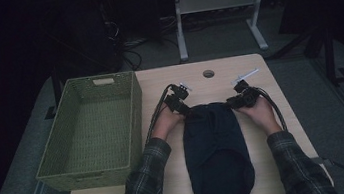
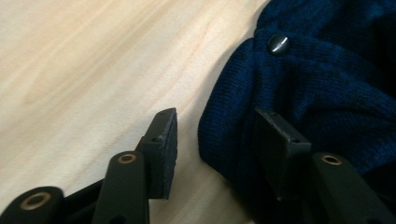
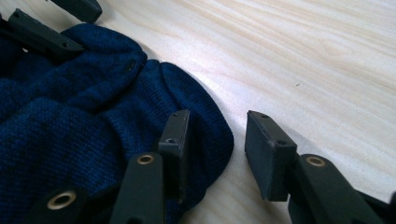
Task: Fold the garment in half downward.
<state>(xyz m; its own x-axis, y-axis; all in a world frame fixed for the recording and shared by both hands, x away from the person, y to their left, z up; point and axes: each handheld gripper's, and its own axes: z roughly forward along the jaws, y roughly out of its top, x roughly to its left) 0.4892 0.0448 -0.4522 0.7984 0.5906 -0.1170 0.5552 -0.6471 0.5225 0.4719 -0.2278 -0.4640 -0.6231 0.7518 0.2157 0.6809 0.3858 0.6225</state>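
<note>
My left gripper (image 2: 215, 140) stands half open, the navy knit garment's (image 2: 317, 93) folded edge between its jaws, though whether the pads press I cannot tell. My right gripper (image 3: 212, 149) likewise straddles the opposite edge. The garment lies on the wooden table (image 1: 260, 90); at nine o'clock sits a green basket (image 1: 134, 112).

Dark navy knit garment (image 1: 216, 151) with a black button (image 2: 278, 44) | pale wood-grain table (image 1: 283, 112) | olive-green woven basket (image 1: 91, 133) | dark plaid sleeves (image 1: 144, 186) | black grippers, brass-coloured rivets (image 2: 126, 158).
</note>
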